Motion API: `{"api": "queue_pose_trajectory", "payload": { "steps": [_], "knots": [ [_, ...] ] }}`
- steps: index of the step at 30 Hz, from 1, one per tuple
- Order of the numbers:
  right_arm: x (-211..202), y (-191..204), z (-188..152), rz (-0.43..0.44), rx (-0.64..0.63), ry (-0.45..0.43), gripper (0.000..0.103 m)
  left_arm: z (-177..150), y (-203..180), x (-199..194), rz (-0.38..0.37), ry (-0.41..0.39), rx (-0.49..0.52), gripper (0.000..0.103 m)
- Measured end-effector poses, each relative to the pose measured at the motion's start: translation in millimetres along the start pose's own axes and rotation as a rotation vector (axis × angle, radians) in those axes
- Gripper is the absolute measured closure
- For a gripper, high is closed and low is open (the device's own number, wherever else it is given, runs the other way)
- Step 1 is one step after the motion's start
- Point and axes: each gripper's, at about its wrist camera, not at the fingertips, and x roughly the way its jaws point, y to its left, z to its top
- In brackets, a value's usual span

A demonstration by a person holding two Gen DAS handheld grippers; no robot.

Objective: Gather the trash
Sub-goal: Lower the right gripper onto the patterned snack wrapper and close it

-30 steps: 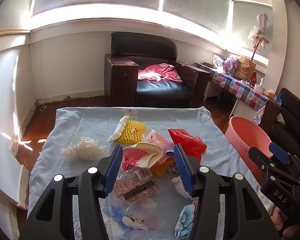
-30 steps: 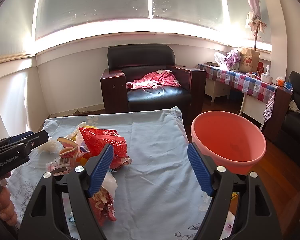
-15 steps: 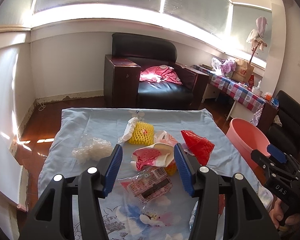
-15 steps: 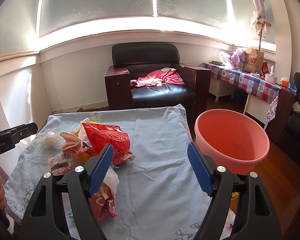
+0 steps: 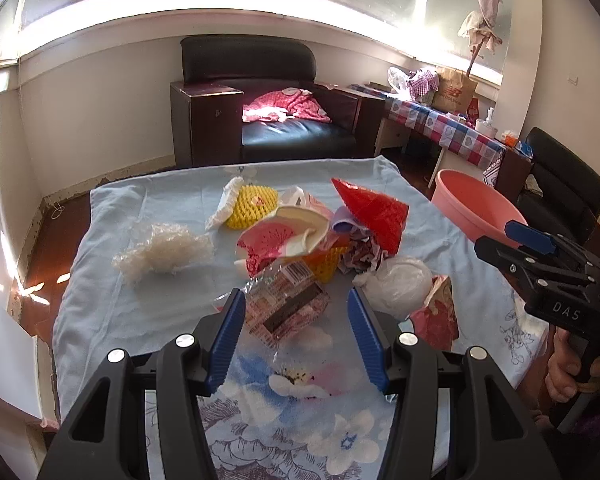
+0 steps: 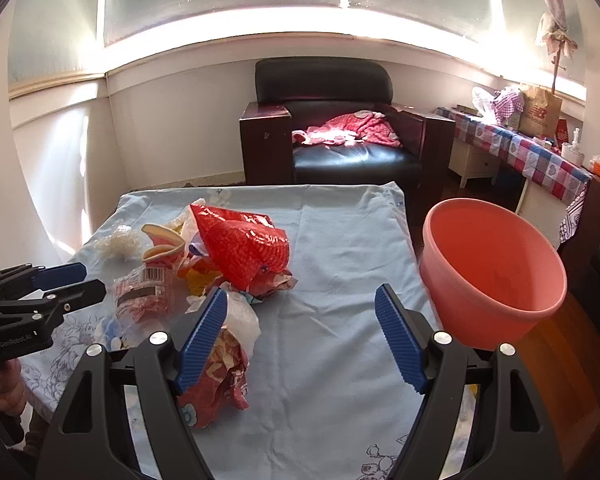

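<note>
Both grippers, left (image 5: pixel 296 320) and right (image 6: pixel 300 324), gape empty over one trash pile (image 5: pixel 320 232) beside one pink basin (image 6: pixel 492 264)

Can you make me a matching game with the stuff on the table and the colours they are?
Things:
1. foam fruit net
2. big crinkly bag
3. bucket beside the table
4. scrunched plastic wrap

Colours:
A. pink
B. clear whitish
C. yellow
D. red

Pairs: 1-C, 2-D, 3-A, 4-B

The left gripper and the right gripper are both open and hold nothing.
</note>
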Motion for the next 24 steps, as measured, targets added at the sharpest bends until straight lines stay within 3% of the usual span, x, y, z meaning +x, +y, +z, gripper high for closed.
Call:
{"api": "queue_pose_trajectory", "payload": {
  "steps": [6,12,15,17,20,22,24],
  "knots": [
    [-2,1,-6,0.115,-0.015,0.076,0.026,-10,-2,17,0.003,0.070,-0.007,0.050],
    [1,1,-15,0.260,-0.017,0.197,0.026,-14,-3,39,0.063,0.142,0.011,0.051],
    [11,1,-23,0.352,0.022,0.286,0.026,-15,2,47,0.086,0.179,-0.011,0.063],
    [18,1,-26,0.386,0.048,0.325,0.026,-15,6,52,0.092,0.197,-0.027,0.080],
    [25,2,-27,0.413,0.090,0.352,0.026,-14,12,51,0.074,0.198,-0.052,0.090],
    [28,1,-26,0.423,0.112,0.357,0.026,-14,13,49,0.073,0.193,-0.052,0.091],
    [33,2,-24,0.424,0.123,0.368,0.034,-15,15,46,0.068,0.187,-0.053,0.092]
  ]
}}
